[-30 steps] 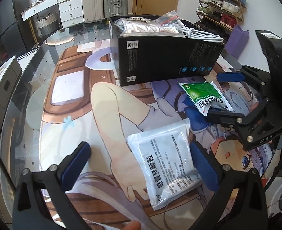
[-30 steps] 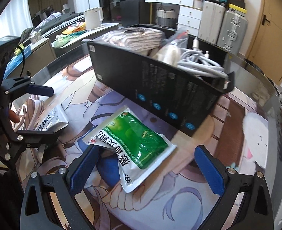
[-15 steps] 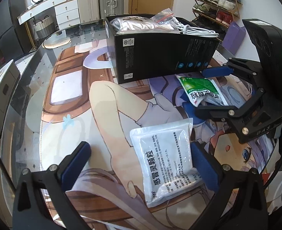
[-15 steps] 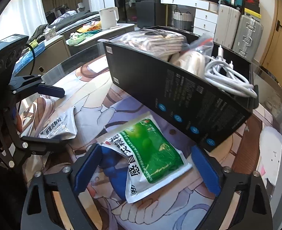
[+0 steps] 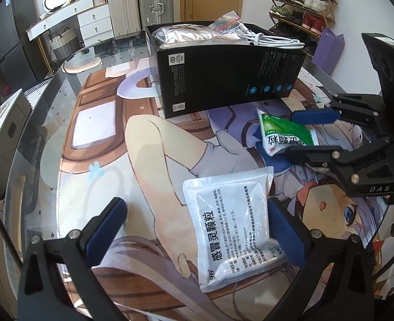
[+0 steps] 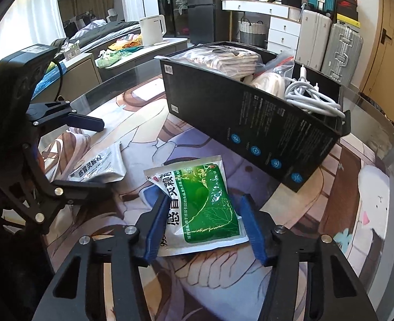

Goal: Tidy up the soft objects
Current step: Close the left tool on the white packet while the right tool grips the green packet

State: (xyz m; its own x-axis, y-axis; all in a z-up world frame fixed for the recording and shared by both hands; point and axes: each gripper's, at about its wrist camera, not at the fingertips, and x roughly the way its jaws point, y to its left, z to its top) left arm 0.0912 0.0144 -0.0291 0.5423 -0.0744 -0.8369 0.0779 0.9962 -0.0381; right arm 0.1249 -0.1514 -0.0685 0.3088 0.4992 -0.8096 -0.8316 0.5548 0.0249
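Partly done: black box [image 6: 253, 123] ahead already holds bagged items; right gripper [image 6: 202, 224] pinching the green sachet [image 6: 205, 206], left gripper [image 5: 197, 230] spread around the untouched white sachet [image 5: 231, 224].

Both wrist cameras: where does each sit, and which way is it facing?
Left wrist: on the left gripper, facing the white pouch; the right gripper shows.
Right wrist: on the right gripper, facing the green pouch; the left gripper shows.
Shared: both pouches and the black box.
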